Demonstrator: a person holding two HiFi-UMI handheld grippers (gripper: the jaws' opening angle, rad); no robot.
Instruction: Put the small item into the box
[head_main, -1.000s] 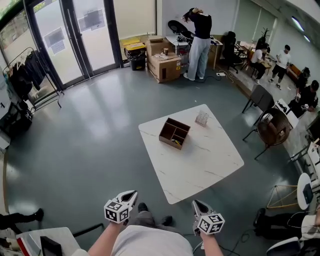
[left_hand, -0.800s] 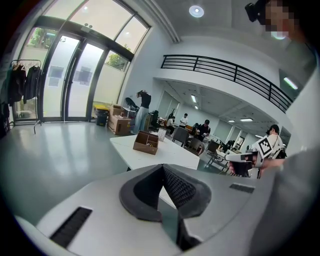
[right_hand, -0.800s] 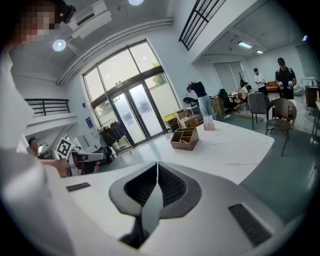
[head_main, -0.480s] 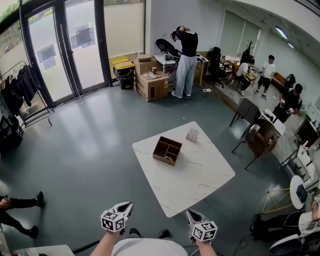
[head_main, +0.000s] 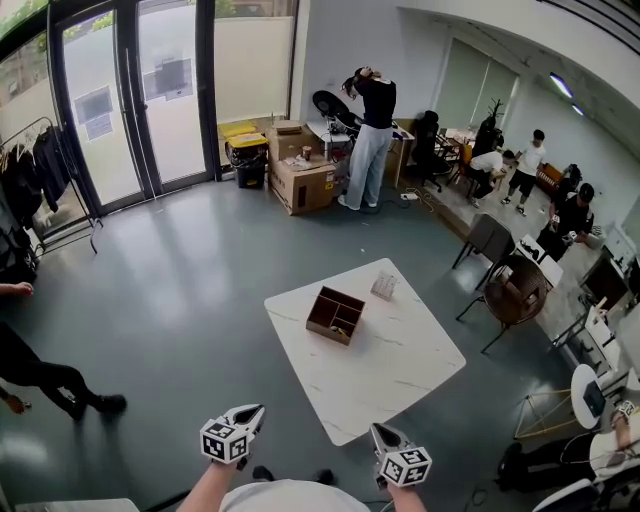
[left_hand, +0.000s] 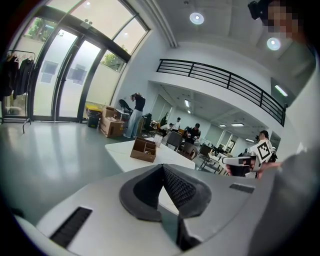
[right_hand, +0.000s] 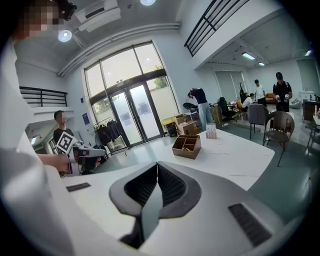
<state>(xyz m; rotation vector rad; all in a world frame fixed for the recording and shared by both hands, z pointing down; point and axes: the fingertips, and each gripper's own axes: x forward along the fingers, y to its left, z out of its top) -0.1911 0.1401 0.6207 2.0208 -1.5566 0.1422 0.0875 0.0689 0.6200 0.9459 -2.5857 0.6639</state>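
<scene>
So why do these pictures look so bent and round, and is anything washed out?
Head view: the wide lens bows the glass doors, and daylight sheens the floor. Left gripper view: fisheye, with dark rounded corners and a curved railing. Right gripper view: same bulge, and a ceiling light flares.

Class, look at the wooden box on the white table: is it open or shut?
Open. The box stands upright on the table with no lid, and its inner dividers show from above.

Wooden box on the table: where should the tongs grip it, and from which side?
Probably a rim wall of the wooden box, from above: it sits open-topped on the table, thin upright walls, so one jaw can drop inside a compartment, one outside.
</scene>
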